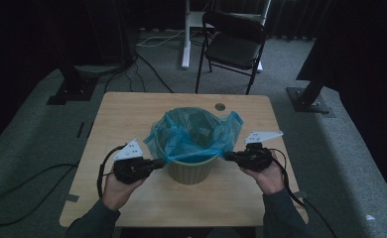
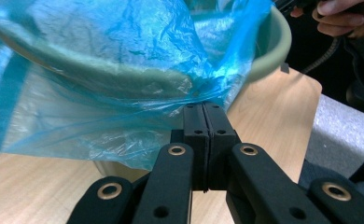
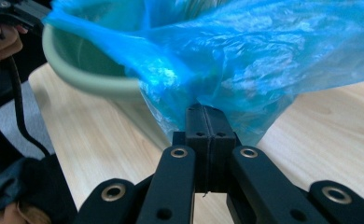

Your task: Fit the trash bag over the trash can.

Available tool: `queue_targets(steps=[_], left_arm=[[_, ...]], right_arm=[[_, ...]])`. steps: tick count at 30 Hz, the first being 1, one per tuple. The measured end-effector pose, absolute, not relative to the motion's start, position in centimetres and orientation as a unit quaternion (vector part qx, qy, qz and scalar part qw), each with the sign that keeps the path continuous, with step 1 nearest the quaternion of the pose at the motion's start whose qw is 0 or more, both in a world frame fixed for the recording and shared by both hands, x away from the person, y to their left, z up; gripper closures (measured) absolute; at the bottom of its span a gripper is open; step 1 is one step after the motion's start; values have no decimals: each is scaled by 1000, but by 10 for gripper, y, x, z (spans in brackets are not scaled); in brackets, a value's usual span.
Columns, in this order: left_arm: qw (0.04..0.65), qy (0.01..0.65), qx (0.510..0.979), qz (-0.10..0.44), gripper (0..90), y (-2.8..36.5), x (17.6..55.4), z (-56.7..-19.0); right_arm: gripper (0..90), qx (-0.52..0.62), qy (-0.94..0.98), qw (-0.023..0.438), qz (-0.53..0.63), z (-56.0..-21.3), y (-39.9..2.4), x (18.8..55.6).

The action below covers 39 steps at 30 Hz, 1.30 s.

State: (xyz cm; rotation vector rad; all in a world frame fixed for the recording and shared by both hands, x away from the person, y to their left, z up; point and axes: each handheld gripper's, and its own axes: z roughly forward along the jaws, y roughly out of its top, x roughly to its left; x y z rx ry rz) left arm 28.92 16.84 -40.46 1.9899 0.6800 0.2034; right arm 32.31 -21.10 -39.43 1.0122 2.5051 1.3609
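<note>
A pale green bin stands in the middle of the wooden table, lined with a thin blue plastic bag that spills over its rim. My left gripper is at the bin's left side, shut on the bag's edge. In the left gripper view the bag is pinched between the closed jaws of that gripper, just below the bin's rim. My right gripper is at the bin's right side, shut on the bag's film where the right gripper meets it beside the rim.
A black folding chair stands beyond the table's far edge, next to a white stand leg. Cables run over the grey carpet at left. A small round hole marks the table's far side.
</note>
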Motion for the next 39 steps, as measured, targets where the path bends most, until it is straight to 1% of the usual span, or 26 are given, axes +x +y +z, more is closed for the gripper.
queue_targets(steps=[6, 11, 14, 18, 20, 21, 24, 29, 32, 38, 39], left_arm=[[477, 268, 833, 76, 890, 156, 288, -412], [467, 271, 838, 78, 890, 151, 291, -421], [462, 278, 839, 78, 890, 154, 293, -426], [465, 291, 832, 80, 884, 162, 294, -427], [471, 298, 826, 82, 860, 166, 294, -426], [475, 299, 823, 85, 834, 169, 293, -424], [493, 293, 814, 92, 749, 177, 289, -419], [507, 297, 802, 109, 683, 194, 283, -409], [514, 303, 794, 117, 668, 201, 285, -404], [521, 307, 787, 127, 642, 203, 289, -398], [526, 306, 782, 133, 635, 201, 294, -392]], right_arm=[[899, 338, 829, 39, 444, -406, -213, 324], [899, 344, 830, 37, 437, -413, -212, 329], [899, 357, 831, 51, 425, -417, -217, 331], [898, 376, 818, 50, 432, -420, -228, 333], [893, 380, 814, 49, 436, -420, -232, 332], [876, 379, 814, 51, 436, -419, -233, 332], [766, 375, 816, 64, 436, -414, -238, 329], [673, 372, 811, 73, 446, -403, -251, 322], [631, 366, 811, 82, 449, -397, -258, 318], [607, 358, 811, 93, 454, -391, -263, 314], [591, 356, 804, 99, 467, -386, -265, 314]])
